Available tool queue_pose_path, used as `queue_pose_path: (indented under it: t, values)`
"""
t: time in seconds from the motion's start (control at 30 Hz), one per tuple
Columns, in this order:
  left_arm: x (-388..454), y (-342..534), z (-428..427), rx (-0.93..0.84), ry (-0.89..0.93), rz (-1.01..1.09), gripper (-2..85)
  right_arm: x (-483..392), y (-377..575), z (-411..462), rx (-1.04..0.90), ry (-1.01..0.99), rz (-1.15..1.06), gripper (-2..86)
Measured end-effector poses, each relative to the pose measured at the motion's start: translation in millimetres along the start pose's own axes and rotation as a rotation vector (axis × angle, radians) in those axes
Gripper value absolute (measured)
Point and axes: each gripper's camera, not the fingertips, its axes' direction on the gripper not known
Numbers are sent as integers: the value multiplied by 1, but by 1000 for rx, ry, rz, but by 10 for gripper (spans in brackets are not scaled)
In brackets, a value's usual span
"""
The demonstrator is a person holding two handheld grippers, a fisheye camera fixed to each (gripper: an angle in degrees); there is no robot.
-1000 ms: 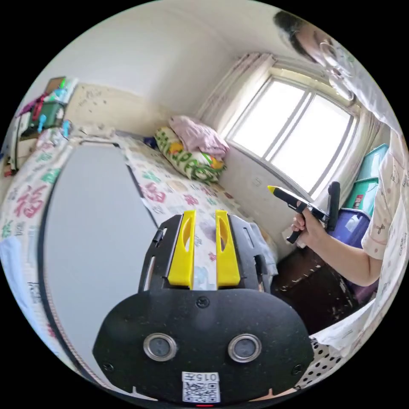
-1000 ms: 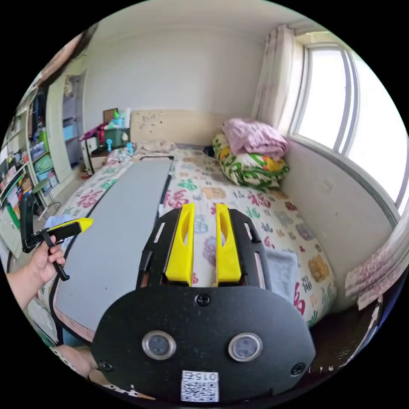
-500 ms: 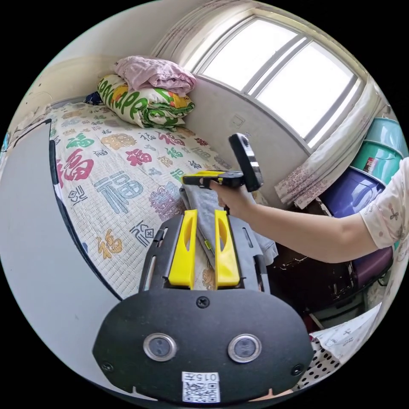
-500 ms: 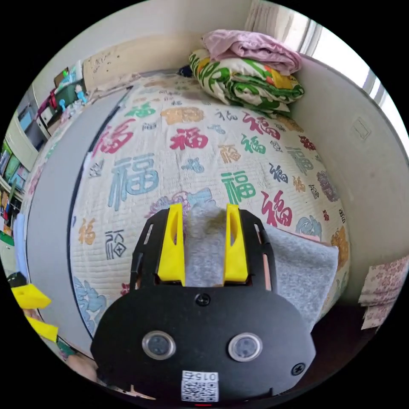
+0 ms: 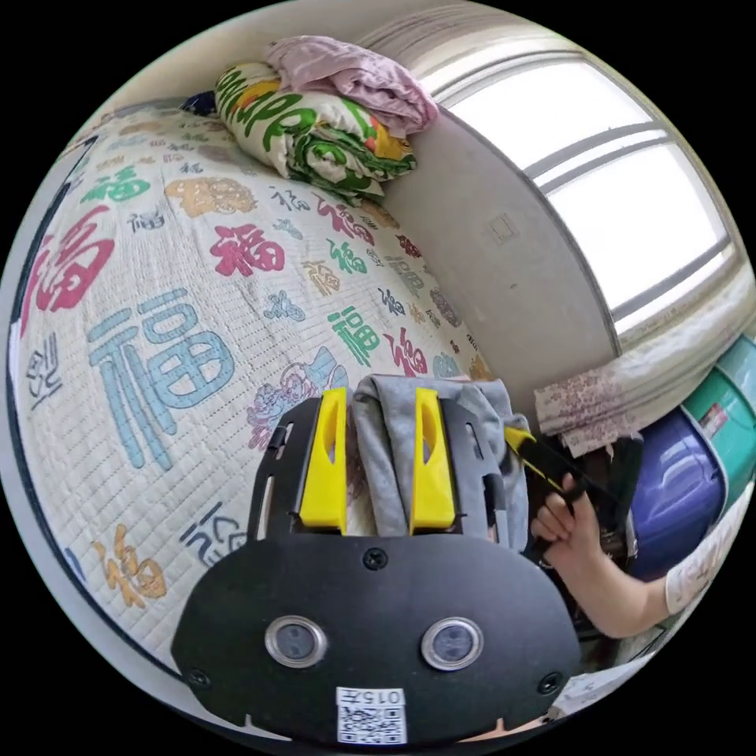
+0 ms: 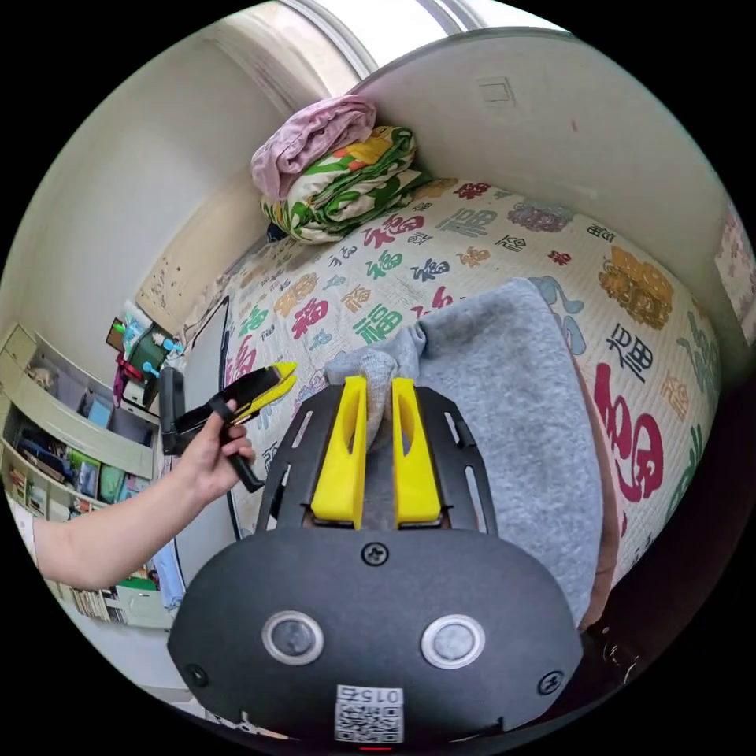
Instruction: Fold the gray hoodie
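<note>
The gray hoodie (image 5: 386, 465) lies bunched at the near edge of the bed, by the wall. In the left gripper view my left gripper (image 5: 379, 394) is open, with a fold of the hoodie showing between its spread jaws. The right gripper (image 5: 524, 441) comes in from the right in a hand, its tip at the hoodie's edge. In the right gripper view my right gripper (image 6: 379, 382) is shut on a raised ridge of the hoodie (image 6: 504, 394); the rest of the cloth spreads flat to the right. The left gripper (image 6: 283, 374) hovers just left of the hoodie, held in a hand.
A bed cover (image 5: 173, 315) printed with large coloured characters spans the bed. Folded quilts (image 5: 315, 134) with a pink blanket on top are stacked at the far end by the wall. A grey mat (image 6: 203, 370) lies along the bed's other side. Plastic bins (image 5: 677, 480) stand beside the bed.
Both hands have come down to the hoodie. The right gripper's jaws, wide open half a second ago, have shut on the cloth. The left gripper's jaws have spread wider over a fold.
</note>
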Motion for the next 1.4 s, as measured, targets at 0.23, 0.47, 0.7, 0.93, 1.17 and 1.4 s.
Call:
queue_pose_path:
  t: [0.23,0.47,0.7,0.93,1.17,1.4]
  values:
    - [2,-36,76,-108,25,-42,86,-23,49,-152,84,-52,67,59]
    - [90,-18,-16,40,97,114,58,-85,82,-286,250,-240,-26,59]
    - [187,29,-138,139,9,247,60,-134,125,-442,411,-429,-63,57]
    - [223,54,-146,76,-50,112,51,-185,191,-497,350,-370,9,58]
    - [321,26,-227,196,18,135,39,-216,224,-543,364,-367,31,57]
    - [410,41,-476,440,-29,159,34,-239,217,-611,381,-455,-102,57]
